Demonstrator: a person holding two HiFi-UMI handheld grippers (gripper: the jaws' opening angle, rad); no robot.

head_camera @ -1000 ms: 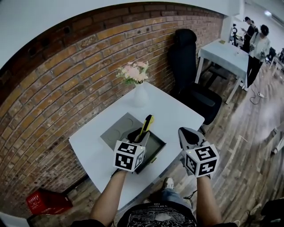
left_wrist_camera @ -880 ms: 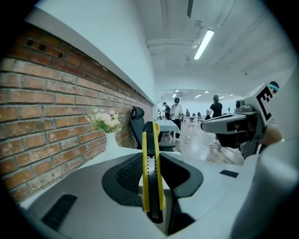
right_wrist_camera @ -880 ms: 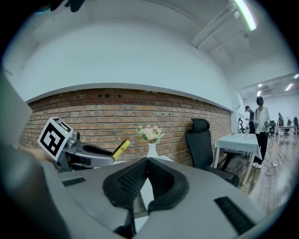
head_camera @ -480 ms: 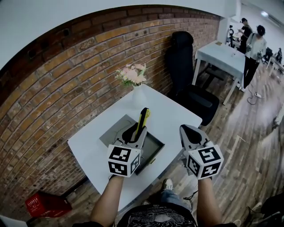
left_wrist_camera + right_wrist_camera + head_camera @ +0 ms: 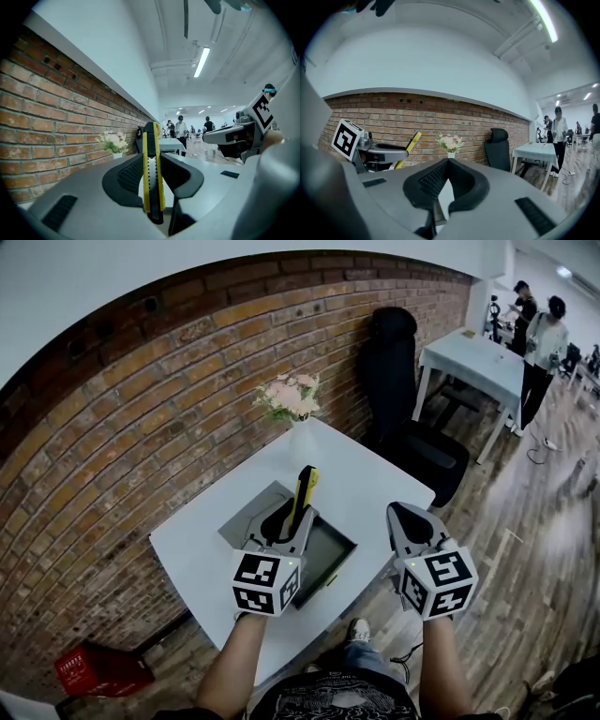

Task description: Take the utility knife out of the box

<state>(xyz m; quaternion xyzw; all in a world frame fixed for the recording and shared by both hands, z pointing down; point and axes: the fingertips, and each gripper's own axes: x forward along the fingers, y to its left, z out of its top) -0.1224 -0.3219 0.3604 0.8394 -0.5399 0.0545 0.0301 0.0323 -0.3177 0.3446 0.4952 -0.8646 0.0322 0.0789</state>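
Note:
A yellow and black utility knife [image 5: 302,491] stands nearly upright between my left gripper's [image 5: 287,521] jaws, which are shut on it. It hangs above the dark open box [image 5: 330,549] on the white table [image 5: 375,474]. In the left gripper view the knife [image 5: 152,173] runs up between the black pads [image 5: 126,176]. My right gripper [image 5: 406,518] floats off the table's near right corner, apart from the box, with its jaws shut and nothing held. Its tips [image 5: 447,162] meet in the right gripper view, where the knife [image 5: 408,147] shows at the left.
A grey lid [image 5: 246,517] lies left of the box. A white vase of pink flowers [image 5: 294,404] stands at the table's far edge by the brick wall. A black office chair [image 5: 405,399] is behind right. A second white table [image 5: 478,357] with people [image 5: 546,329] stands farther off. A red crate [image 5: 92,667] sits on the floor.
My left gripper has risen with the knife, which now points more steeply up, above the box. The right gripper has risen slightly.

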